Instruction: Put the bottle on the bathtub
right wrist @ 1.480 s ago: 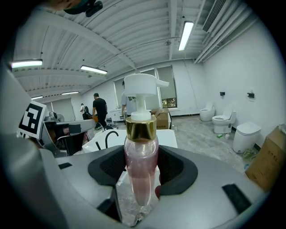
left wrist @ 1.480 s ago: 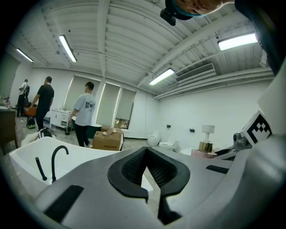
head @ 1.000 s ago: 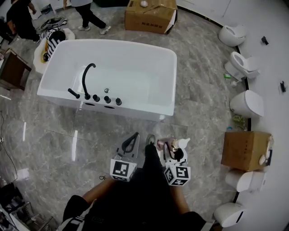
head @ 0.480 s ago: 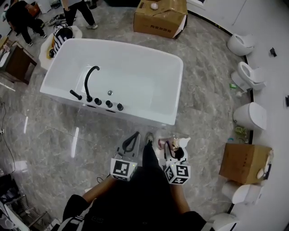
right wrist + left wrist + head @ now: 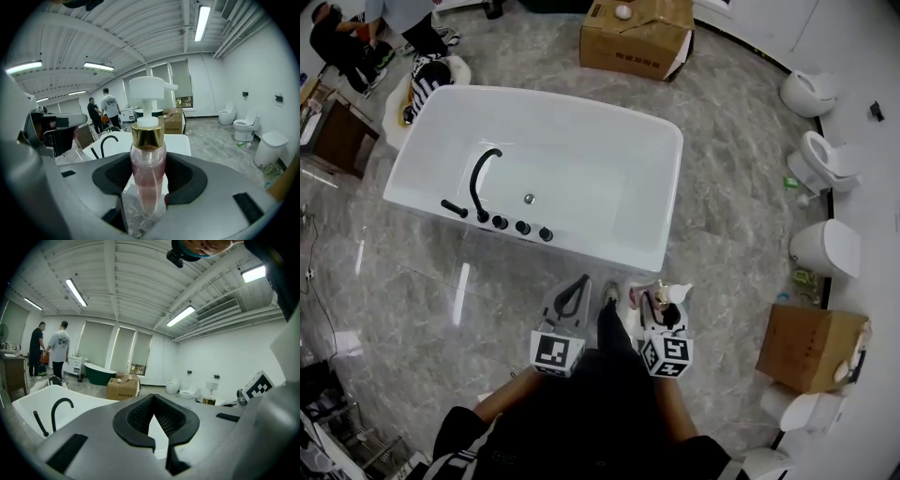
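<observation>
The white bathtub [image 5: 602,247] fills the upper left and centre of the head view, with a black faucet [image 5: 482,174] on its near rim. Below it, the left gripper [image 5: 577,285] is closed on nothing (tips meeting). Just to the right, the right gripper [image 5: 661,307] clamps the pink bottle [image 5: 147,173] upright, apart from the tub and above the marble floor [image 5: 722,216].
</observation>
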The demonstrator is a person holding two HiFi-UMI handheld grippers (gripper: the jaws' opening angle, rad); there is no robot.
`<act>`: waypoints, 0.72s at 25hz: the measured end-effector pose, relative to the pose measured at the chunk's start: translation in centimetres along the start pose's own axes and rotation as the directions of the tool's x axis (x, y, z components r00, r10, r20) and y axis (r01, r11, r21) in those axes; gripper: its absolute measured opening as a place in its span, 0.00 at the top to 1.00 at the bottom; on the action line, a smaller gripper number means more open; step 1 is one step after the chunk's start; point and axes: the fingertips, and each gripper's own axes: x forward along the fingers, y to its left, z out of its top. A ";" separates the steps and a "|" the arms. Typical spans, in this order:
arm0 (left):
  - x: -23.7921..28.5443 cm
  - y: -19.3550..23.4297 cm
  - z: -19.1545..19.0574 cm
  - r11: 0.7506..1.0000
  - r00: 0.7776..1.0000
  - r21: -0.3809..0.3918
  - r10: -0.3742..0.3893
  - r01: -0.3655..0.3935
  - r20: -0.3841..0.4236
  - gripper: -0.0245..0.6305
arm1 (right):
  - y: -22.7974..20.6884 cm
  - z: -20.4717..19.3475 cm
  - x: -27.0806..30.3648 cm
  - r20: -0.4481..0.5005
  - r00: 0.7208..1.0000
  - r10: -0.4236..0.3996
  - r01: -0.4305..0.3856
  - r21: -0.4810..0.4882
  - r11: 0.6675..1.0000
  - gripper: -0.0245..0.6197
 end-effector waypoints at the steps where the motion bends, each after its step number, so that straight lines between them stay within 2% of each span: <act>1: 0.5 0.0 0.0 1.000 1.000 -0.001 0.002 -0.002 -0.003 0.94 | -0.3 0.0 0.5 -0.006 1.000 0.002 -0.002 0.000 1.000 0.63; 7: 3.1 0.5 0.1 1.000 1.000 -0.004 0.012 -0.012 -0.023 0.94 | -1.8 0.1 3.9 -0.037 0.999 0.009 -0.009 -0.007 1.000 0.63; 18: 6.1 0.6 -0.9 1.000 0.998 -0.008 0.008 -0.009 -0.061 0.94 | -3.9 -2.3 9.0 -0.108 0.994 0.016 -0.015 0.009 1.000 0.63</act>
